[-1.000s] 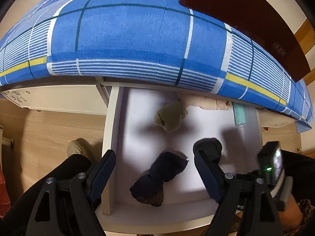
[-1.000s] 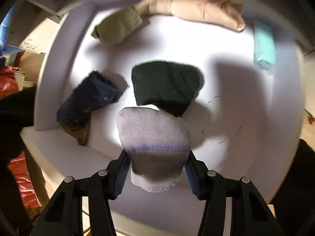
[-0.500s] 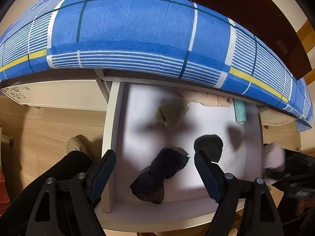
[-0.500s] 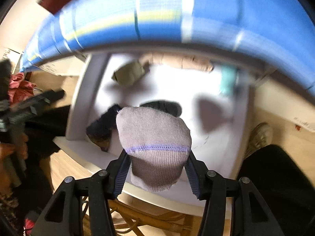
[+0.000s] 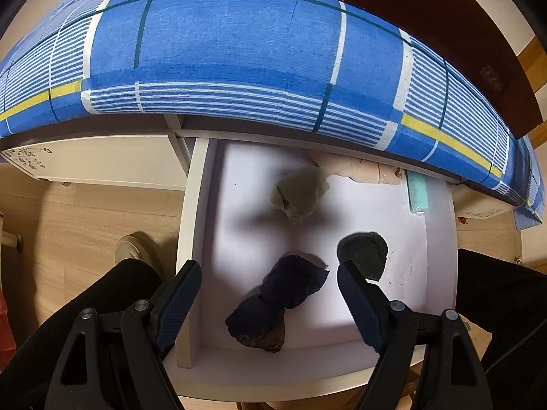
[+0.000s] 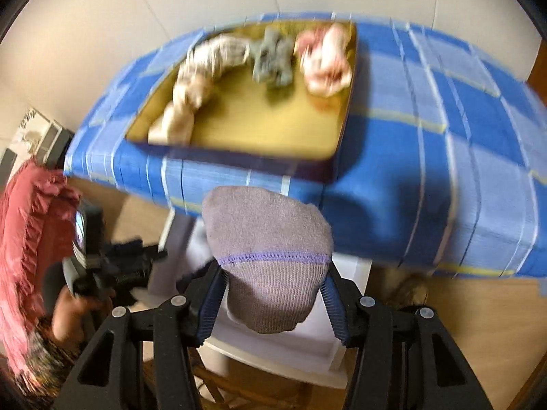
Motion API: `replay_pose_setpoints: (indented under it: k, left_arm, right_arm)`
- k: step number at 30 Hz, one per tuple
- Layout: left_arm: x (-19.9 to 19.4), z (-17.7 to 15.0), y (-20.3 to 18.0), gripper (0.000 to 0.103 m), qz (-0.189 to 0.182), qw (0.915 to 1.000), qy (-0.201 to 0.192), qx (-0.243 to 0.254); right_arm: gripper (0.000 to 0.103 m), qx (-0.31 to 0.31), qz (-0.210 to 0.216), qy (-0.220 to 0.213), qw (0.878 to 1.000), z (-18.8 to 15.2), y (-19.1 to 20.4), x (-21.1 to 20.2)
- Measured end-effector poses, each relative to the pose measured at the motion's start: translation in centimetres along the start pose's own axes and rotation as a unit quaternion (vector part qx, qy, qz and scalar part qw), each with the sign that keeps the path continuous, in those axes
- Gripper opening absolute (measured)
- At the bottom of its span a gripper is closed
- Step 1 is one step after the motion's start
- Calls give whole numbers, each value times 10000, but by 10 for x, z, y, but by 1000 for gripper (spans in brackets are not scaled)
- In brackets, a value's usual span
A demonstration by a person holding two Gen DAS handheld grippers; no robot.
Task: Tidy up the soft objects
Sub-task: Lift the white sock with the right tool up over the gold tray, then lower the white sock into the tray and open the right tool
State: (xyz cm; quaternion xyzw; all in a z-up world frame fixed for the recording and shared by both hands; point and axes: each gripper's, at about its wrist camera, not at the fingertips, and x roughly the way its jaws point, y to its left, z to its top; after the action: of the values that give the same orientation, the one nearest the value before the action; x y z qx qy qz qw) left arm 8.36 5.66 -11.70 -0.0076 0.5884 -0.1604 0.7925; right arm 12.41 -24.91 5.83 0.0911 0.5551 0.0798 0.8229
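We note a rolled grey knitted sock with a purple stitched band [image 6: 270, 259] clamped between the pads of the right gripper [image 6: 273, 302], held in the air in front of the blue plaid bedcover [image 6: 427, 171]. Behind it on the bed sits a shallow yellow tray [image 6: 239, 119] carrying a cream bundle [image 6: 201, 82], a grey-green bundle [image 6: 273, 59] and a pink bundle [image 6: 326, 58]; this view is motion-blurred. The left gripper [image 5: 270, 302] hangs with its jaws spread and nothing between them over an open white drawer [image 5: 189, 225]. There lie a navy sock roll [image 5: 283, 294], a dark green roll [image 5: 364, 251], an olive roll [image 5: 299, 193], a beige piece [image 5: 362, 174] and a teal roll [image 5: 418, 194].
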Motion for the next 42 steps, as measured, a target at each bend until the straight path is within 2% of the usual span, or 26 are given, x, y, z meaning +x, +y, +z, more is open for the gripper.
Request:
replay_pose_setpoints:
  k: [3, 8, 17, 25, 32, 36, 42]
  left_arm:
    - [0, 0, 0, 83, -17, 10000, 1, 5]
    - [0, 0, 0, 83, -28, 10000, 23, -2]
    - [2, 0, 0, 83, -71, 10000, 55, -15]
    - [2, 0, -1, 83, -127, 9999, 68, -12]
    - [4, 0, -1, 83, -127, 9999, 91, -5]
    - [6, 0, -3, 83, -94, 9999, 113, 34]
    - [9, -2, -4, 83, -30, 9998, 155, 92]
  right_arm:
    - [54, -11, -133, -248, 9996, 28, -2, -12]
    - [54, 28, -390, -372, 9985, 72, -5, -13]
    - [54, -207, -872, -276, 9956, 109, 1, 16]
    - [55, -358, -1218, -12, 9919, 119, 1, 51]
    - [60, -749, -1633, -45, 9837, 123, 6, 69]
    - [65, -759, -1513, -256, 9852, 119, 5, 62]
    - [71, -485, -1146, -854, 9885, 98, -5, 30]
